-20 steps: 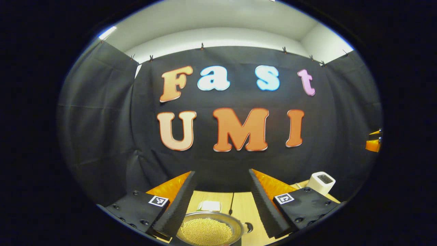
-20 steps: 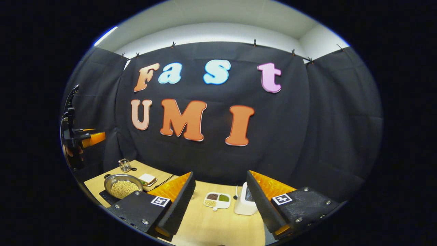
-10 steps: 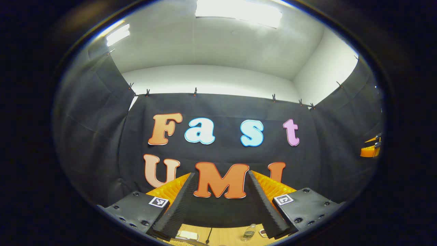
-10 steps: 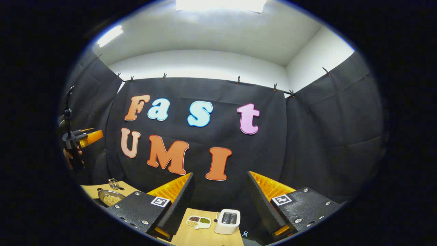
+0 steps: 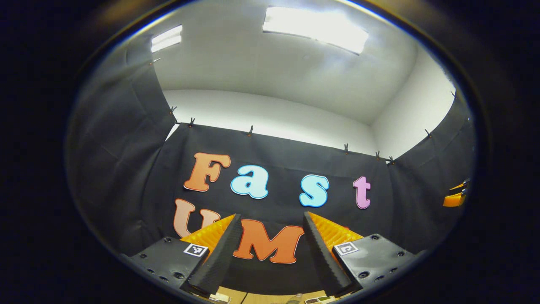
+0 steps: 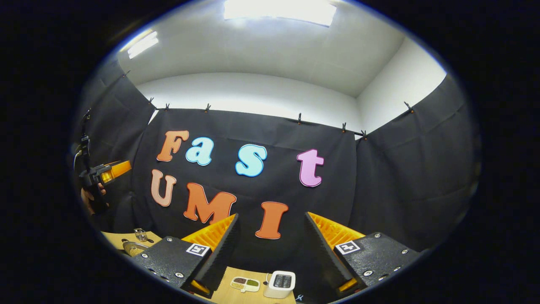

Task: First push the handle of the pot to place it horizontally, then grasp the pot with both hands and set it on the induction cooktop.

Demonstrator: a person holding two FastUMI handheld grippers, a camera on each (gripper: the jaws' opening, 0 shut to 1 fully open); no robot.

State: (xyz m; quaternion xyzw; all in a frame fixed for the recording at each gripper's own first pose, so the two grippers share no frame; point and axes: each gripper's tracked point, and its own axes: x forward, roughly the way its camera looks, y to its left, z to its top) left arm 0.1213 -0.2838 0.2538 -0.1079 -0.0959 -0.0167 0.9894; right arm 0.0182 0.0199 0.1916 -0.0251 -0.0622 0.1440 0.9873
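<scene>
Only square coded tags show on both raised, open grippers.

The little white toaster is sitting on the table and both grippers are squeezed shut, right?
Not quite. The white toaster does sit on the table, but the grippers aren't shut. The right gripper view shows the right gripper with its fingers wide apart, and the left gripper view shows the left gripper open too.

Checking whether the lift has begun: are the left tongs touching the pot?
Apart. The right gripper view shows the left tongs held high against the wall cloth, well above the pot on the table.
</scene>
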